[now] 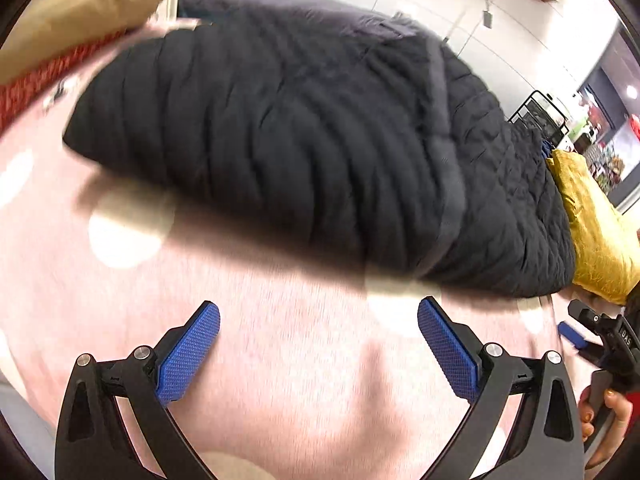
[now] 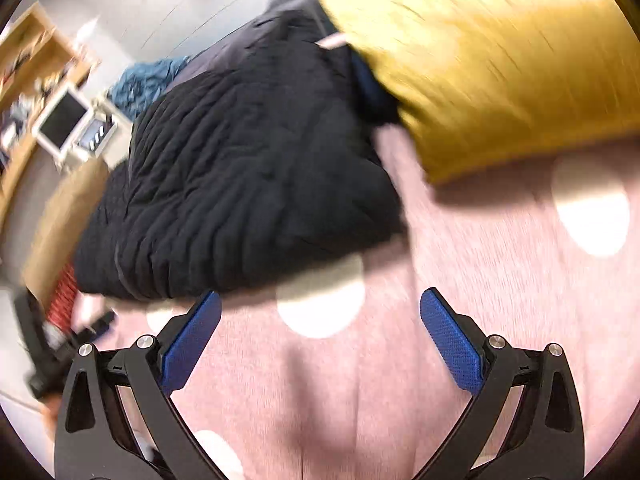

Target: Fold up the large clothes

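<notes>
- Plainly, the left gripper (image 1: pixel 318 320) has its jaws spread wide with nothing between the blue pads (image 1: pixel 192 354); it hangs over bare pink spotted bedspread (image 1: pixel 280 360), just short of the near edge of the black quilted jacket (image 1: pixel 300 140).
- Likewise, the right gripper (image 2: pixel 320 312) stands wide apart and empty; its left pad tip sits very near the jacket's near edge, though whether it touches cannot be told through the blur.
- Beyond both grippers, the black quilted jacket (image 2: pixel 248 184) lies on the bedspread (image 2: pixel 440 320) as a compact, thick bundle with layers stacked and a grey band running across it, which suggests that it is already folded at least once.
- Judging by that shape, most of the folding looks done; what may be left is a last fold or a tidying of the edges, but the far side of the jacket is hidden, so this stays uncertain.
- Against the jacket's right side rests a mustard-yellow cushion (image 2: pixel 500 60), touching it; on the jacket's left lie a tan pillow (image 1: pixel 80 12) and some red knitted fabric (image 1: pixel 40 80).
- Behind the jacket, a blue crumpled cloth (image 2: pixel 140 84) lies farther up the bed.
</notes>
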### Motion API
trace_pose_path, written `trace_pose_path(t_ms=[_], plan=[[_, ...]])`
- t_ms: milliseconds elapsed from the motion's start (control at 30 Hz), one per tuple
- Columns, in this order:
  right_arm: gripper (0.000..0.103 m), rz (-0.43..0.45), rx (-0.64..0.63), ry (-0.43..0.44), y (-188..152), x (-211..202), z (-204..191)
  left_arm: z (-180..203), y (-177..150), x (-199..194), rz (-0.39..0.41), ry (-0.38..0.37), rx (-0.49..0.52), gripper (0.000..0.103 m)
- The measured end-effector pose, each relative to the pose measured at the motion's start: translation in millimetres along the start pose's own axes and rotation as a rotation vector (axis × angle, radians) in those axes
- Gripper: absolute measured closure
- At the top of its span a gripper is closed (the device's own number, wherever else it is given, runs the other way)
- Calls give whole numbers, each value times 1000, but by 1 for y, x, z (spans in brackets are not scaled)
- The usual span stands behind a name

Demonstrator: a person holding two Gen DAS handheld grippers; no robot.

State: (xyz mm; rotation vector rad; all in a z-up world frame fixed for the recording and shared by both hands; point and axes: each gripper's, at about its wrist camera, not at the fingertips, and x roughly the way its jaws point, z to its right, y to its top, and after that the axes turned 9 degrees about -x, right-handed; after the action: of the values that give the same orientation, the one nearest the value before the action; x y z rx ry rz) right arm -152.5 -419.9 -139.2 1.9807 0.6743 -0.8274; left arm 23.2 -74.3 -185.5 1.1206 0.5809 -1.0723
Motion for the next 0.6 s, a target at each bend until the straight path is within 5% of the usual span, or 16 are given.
trace_pose_path(t_ms=[233,600], plan=[[5,20,219,226,-3,11,32,-10,-4,7,-23,-43,-44,6],[5,-29,197,180,33,47,12,-8,-3,10,-10,-47,-11,6]])
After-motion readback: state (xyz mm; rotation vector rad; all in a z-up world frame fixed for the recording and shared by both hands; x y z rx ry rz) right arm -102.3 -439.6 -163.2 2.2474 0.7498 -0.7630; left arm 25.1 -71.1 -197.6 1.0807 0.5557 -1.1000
